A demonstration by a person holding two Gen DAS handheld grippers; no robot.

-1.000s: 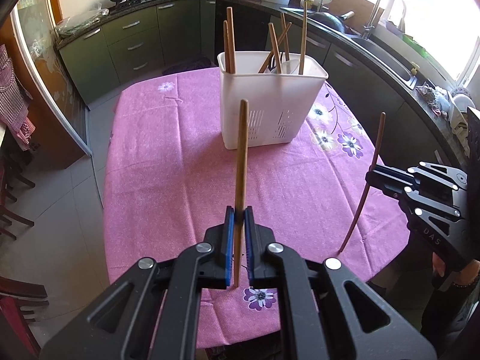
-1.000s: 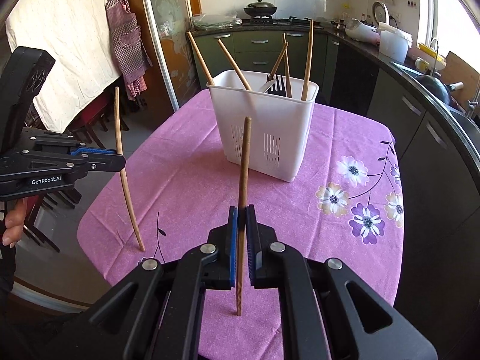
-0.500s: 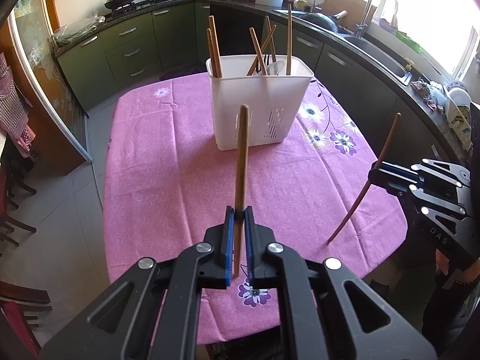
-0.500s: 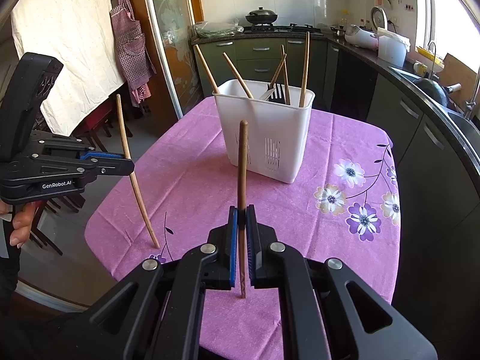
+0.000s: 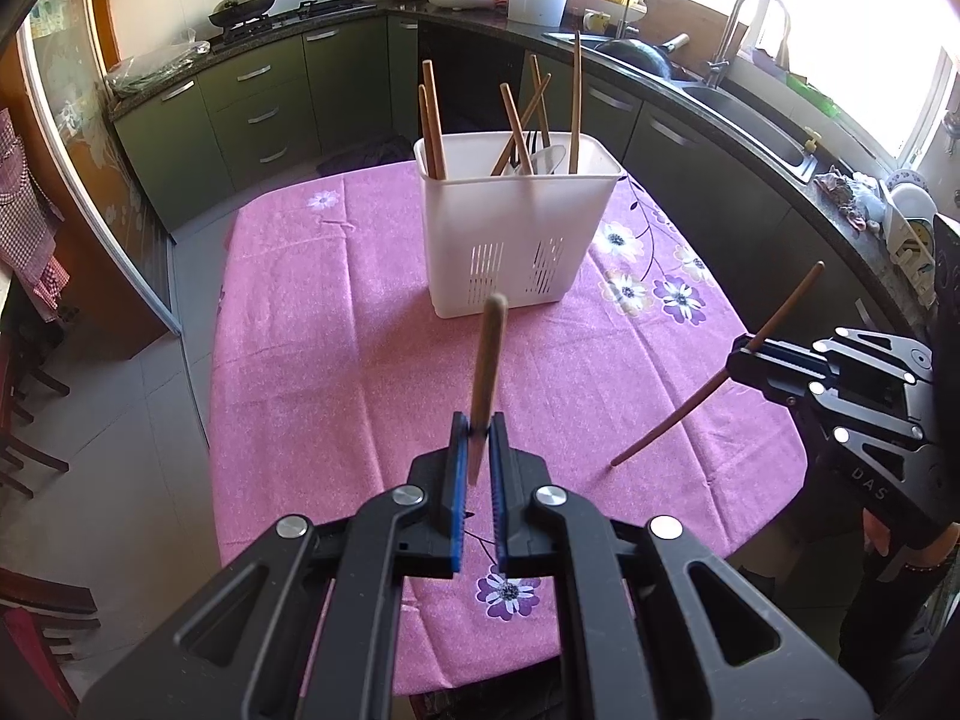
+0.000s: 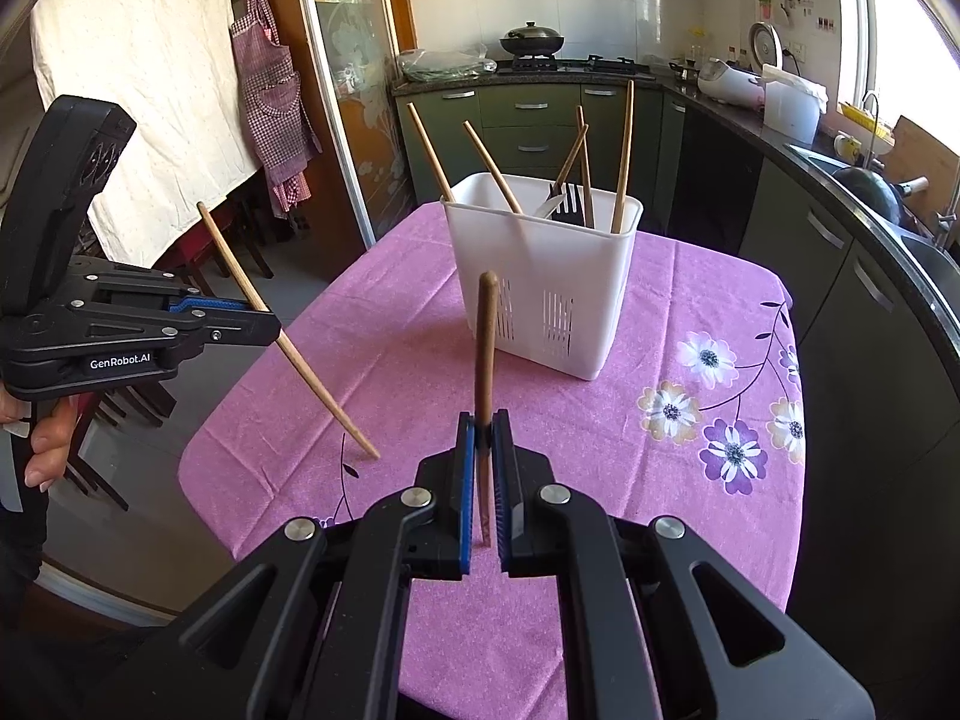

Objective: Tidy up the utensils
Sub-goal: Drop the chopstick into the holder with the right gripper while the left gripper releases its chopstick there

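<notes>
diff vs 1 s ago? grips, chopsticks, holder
Both held chopsticks have tilted: the one in the left gripper leans more, as does the one in the right gripper, both lower tips swinging over the pink tablecloth. Nothing grabbed or released. Unchanged: both grips stay shut on a chopstick each, and the white utensil holder keeps its place and contents.

Two tongs show, left (image 5: 477, 450) and right (image 6: 483, 450), each clamping one chopstick, (image 5: 487, 360) and (image 6: 485, 348). One white basket (image 6: 543, 294) stands on the counter (image 6: 690, 510). Six chopsticks (image 6: 623, 156) stand in it, with one black utensil (image 6: 570, 204) and one pale one, kind unclear.
</notes>
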